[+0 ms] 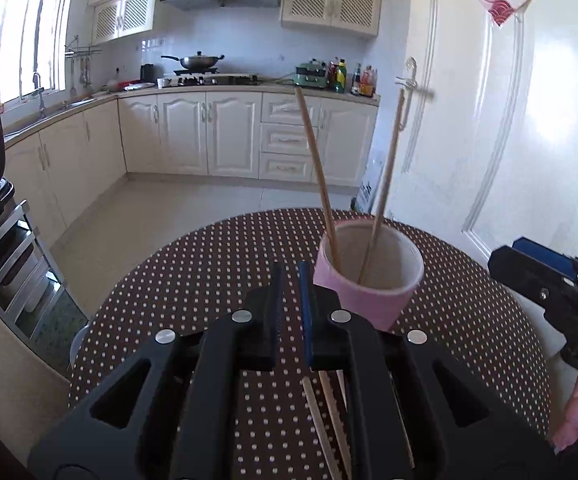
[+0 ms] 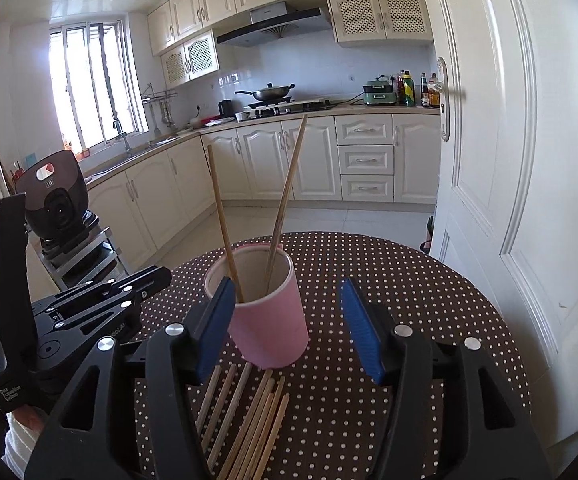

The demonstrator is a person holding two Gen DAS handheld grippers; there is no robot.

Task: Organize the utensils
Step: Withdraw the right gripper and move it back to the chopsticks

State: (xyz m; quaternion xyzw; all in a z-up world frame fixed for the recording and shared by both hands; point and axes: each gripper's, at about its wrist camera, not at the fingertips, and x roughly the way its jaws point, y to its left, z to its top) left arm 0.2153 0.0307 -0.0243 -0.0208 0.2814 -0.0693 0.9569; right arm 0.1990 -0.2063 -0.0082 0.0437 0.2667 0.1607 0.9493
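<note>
A pink cup (image 2: 267,320) with a pale inside stands upright on the round table (image 2: 429,320), near the middle of the right wrist view and right of centre in the left wrist view (image 1: 369,280). Two wooden chopsticks stand in it: one (image 2: 223,224) leans toward the upper left of the right wrist frame, the other (image 2: 287,196) leans toward the upper right, their lower ends close together inside the cup. In the left wrist view the same pair appear as a left stick (image 1: 317,168) and a right stick (image 1: 387,176) rising above the rim. A loose bunch of chopsticks (image 2: 245,420) lies flat on the dotted brown tablecloth just in front of the cup, at the lower centre of the right wrist frame; a few of them (image 1: 325,424) show at the bottom of the left wrist frame, under the gripper body. The right gripper (image 2: 289,328) has its blue-padded fingers spread wide, the left finger just beside the cup's rim and the right finger well apart from it, holding nothing. The left gripper (image 1: 291,304) has its fingers drawn near each other with a narrow gap and nothing between them; it sits just left of the cup. Behind the table are cream kitchen cabinets (image 2: 313,160), a wok (image 2: 269,92) on the stove, and a white door (image 2: 509,160) along the right edge.
</note>
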